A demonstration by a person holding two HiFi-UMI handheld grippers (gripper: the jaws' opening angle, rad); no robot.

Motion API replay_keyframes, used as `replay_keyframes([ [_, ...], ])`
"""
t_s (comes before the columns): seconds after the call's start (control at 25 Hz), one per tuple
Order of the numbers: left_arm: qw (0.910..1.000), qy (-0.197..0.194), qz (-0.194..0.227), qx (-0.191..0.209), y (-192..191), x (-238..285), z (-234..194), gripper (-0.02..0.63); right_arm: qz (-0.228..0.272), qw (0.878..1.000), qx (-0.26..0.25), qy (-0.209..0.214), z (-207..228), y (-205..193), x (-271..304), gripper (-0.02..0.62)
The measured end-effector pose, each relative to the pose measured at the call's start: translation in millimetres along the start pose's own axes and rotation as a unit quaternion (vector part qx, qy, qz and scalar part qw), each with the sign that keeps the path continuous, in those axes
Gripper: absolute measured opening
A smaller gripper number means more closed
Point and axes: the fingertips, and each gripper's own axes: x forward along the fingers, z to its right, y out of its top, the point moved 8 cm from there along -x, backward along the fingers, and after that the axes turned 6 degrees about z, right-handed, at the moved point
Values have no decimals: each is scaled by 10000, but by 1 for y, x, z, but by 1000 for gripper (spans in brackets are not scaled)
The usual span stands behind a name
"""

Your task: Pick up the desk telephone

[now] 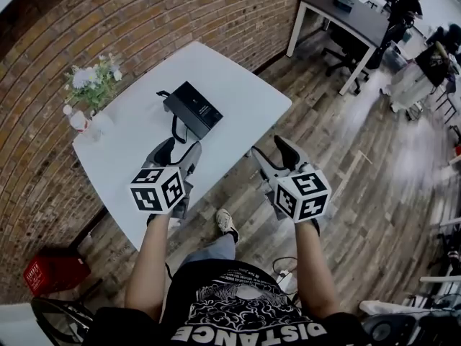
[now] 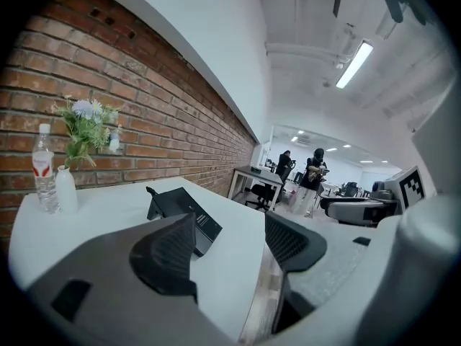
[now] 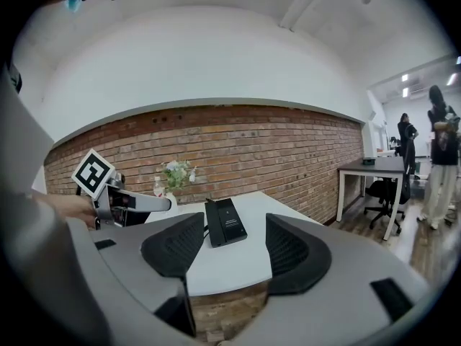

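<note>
Left tongs (image 1: 178,150) gape wide and empty, the telephone (image 1: 193,107) just ahead on the surface (image 1: 238,78); right tongs (image 1: 272,151), equally wide and empty, hang off its edge. The cord (image 1: 174,130) before the left tongs could snag a lift.

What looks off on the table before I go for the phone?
Nothing stands out. The desk telephone rests on the white table, its cord looping toward the near edge. The flower vase and water bottle stand upright, and nothing is spilled.
</note>
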Motion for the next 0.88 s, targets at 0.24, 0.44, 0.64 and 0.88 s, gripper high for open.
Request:
replay_keyframes([
  [0.24,9996,220,-62,-165,14,48,-33,284,-110,9997,-58,221,27,18,64,249],
  [0.44,9984,430,-100,-342,23,77,-61,284,-276,9984,-40,492,43,24,119,250],
  [0.64,9964,619,-154,-559,26,98,-87,285,-521,9953,-127,801,49,26,169,252],
  [0.88,9935,807,-139,-791,26,111,-111,285,-766,9899,-248,1169,48,25,216,253],
])
